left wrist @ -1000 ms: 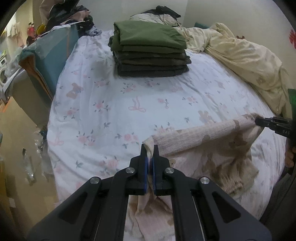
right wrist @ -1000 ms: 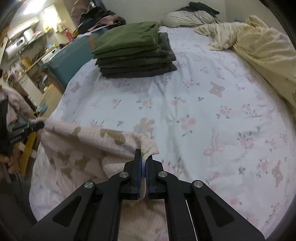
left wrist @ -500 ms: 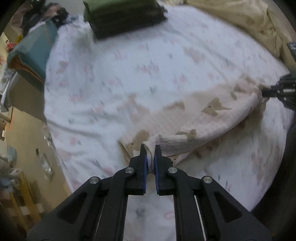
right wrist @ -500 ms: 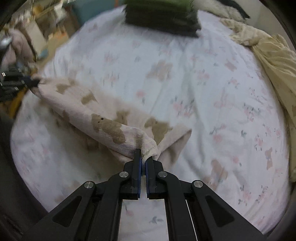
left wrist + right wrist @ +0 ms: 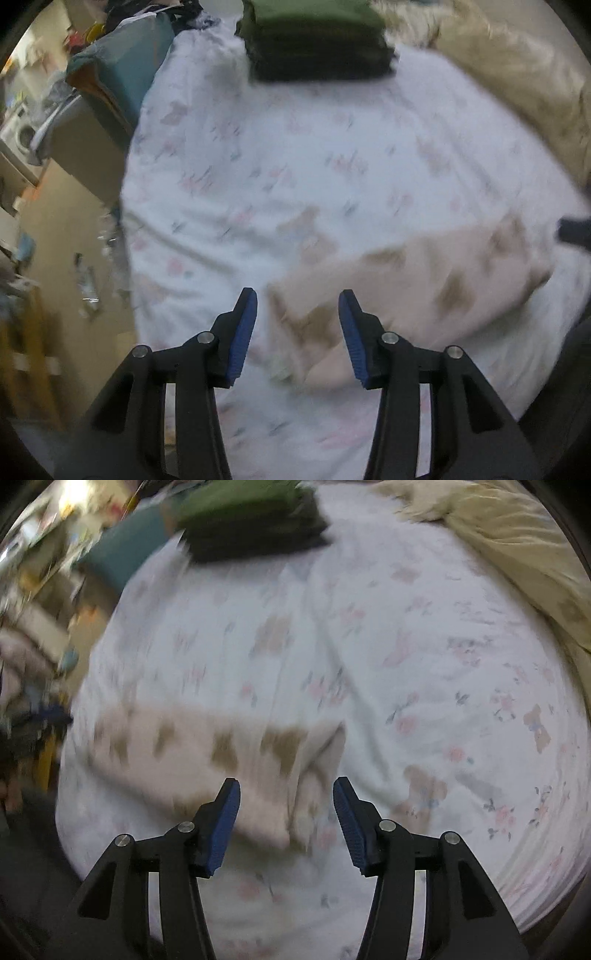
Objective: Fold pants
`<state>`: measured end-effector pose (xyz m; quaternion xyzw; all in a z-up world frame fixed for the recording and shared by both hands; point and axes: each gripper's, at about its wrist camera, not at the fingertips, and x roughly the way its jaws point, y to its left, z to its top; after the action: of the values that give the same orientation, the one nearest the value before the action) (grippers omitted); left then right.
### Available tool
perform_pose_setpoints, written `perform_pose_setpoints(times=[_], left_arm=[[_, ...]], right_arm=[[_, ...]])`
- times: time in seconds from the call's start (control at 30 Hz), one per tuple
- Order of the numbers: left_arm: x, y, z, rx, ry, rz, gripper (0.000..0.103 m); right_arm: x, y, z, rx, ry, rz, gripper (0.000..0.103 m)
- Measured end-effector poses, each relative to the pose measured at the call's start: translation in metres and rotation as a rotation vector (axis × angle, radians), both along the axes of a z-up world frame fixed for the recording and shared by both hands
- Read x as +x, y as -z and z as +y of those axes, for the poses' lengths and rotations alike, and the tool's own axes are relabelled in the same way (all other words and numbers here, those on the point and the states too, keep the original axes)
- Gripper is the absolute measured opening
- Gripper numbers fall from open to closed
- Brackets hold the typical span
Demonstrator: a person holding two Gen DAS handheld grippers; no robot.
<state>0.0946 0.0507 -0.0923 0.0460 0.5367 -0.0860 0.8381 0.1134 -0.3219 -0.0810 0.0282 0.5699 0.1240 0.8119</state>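
Observation:
The cream pants with brown bear print (image 5: pixel 413 291) lie on the floral bedsheet near the bed's front edge; they also show in the right wrist view (image 5: pixel 207 753). My left gripper (image 5: pixel 298 302) is open and empty, hovering just above the pants' left end. My right gripper (image 5: pixel 286 792) is open and empty above the pants' right end. The right gripper's tip shows at the right edge of the left wrist view (image 5: pixel 574 230). Both views are motion-blurred.
A stack of folded dark and green clothes (image 5: pixel 317 37) sits at the far side of the bed (image 5: pixel 424 635). A rumpled yellow blanket (image 5: pixel 517 542) lies along the right. A teal box (image 5: pixel 125 74) and clutter stand off the bed's left side.
Both grippers have opened and let go of the pants, which now lie on the bed. Both grippers have pulled back and tilted up.

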Motion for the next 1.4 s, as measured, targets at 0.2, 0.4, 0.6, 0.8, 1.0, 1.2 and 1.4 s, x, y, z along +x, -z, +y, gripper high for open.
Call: perform_pose_setpoints(times=[0.2, 0.4, 0.6, 0.8, 1.0, 1.2, 1.4], left_arm=[[0.003, 0.009, -0.037, -0.033, 0.092, -0.009, 0.047], [-0.014, 0.101, -0.067, 0.247, 0.259, 0.277, 0.049], [-0.012, 0.072, -0.025, 0.204, 0.095, 0.235, 0.063], [0.016, 0.05, 0.035, 0.043, -0.233, 0.146, 0.063], [0.022, 0.077, 0.041, -0.172, -0.311, 0.263, 0.028], [0.019, 0.088, 0.015, -0.118, -0.214, 0.307, 0.006], [0.019, 0.06, 0.016, -0.092, -0.179, 0.216, 0.001]], right_arm=[[0.012, 0.018, 0.044, -0.03, -0.14, -0.027, 0.038], [0.001, 0.073, 0.083, -0.156, -0.331, 0.156, 0.035], [-0.007, 0.062, 0.051, -0.13, -0.245, 0.189, 0.038], [0.024, 0.031, -0.039, 0.067, 0.233, 0.105, 0.039], [0.03, 0.06, -0.033, 0.153, 0.257, 0.218, 0.039], [0.028, 0.072, 0.001, 0.11, 0.127, 0.25, 0.021], [0.026, 0.056, 0.004, 0.1, 0.075, 0.194, 0.002]])
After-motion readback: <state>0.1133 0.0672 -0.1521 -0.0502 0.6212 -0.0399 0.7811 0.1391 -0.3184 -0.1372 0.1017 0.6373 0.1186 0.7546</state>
